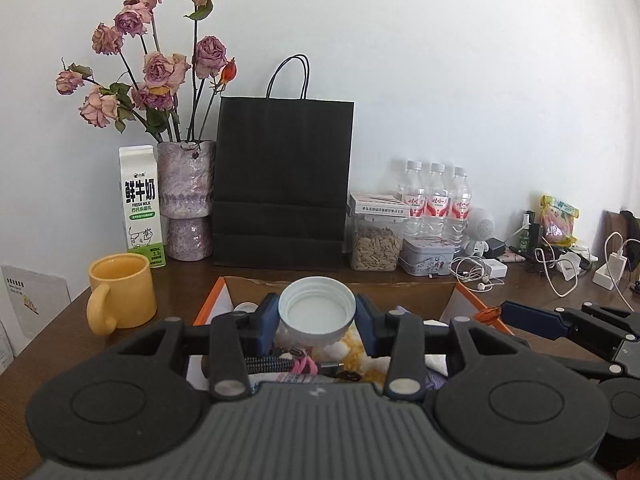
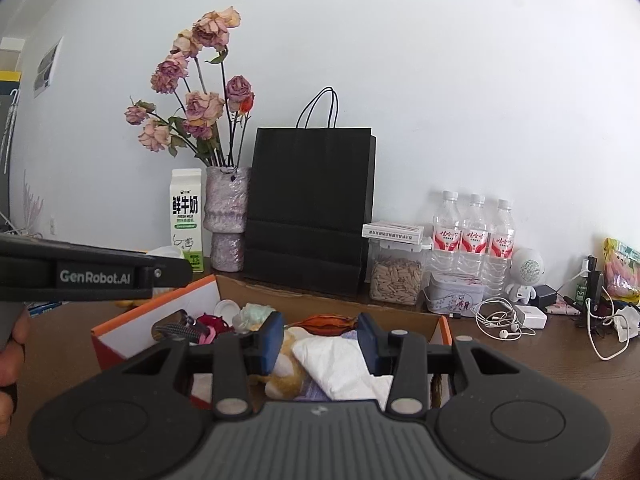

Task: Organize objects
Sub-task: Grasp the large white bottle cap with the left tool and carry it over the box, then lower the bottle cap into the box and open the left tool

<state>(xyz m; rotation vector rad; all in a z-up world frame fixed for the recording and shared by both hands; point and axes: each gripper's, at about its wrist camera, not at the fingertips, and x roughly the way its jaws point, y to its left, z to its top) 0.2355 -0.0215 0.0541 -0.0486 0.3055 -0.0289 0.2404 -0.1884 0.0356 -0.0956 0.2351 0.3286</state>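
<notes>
left wrist view
left tongs [image 1: 317, 322]: pinched a white cap [image 1: 317, 306], blue pads on both its sides, open side facing the camera
cap position: held above the box [image 1: 460, 294], near its back wall
box: orange outside, white inside, open top, on the worktop [image 1: 48, 360]; cluttered, held a black-pink cable bundle [image 1: 280, 364] and soft bits, hard to tell apart
right tongs [image 1: 532, 318]: seen from the side at the right edge, over the box's right rim; jaw gap could not be told from here
mug [image 1: 122, 290]: yellow, upright, left of the box, apart from it
back row: milk carton [image 1: 142, 204], vase [image 1: 188, 196] with dried roses, black bag [image 1: 282, 184], seed jar [image 1: 376, 244], three bottles [image 1: 436, 200], tin [image 1: 426, 258]
right side: earphones [image 1: 478, 274], chargers and cables

right wrist view
right tongs [image 2: 320, 342]: part spread, nothing between the pads
below them: white tissue pack [image 2: 340, 364] and a yellow plush [image 2: 286, 376] in the box [image 2: 120, 332]
box, other contents: orange pouch [image 2: 328, 322], pale green wad [image 2: 254, 316], red item [image 2: 210, 322]
left tongs [image 2: 92, 274]: body crossed the left edge, tips hidden
hand [image 2: 12, 356]: at the left edge, on the left handle
</notes>
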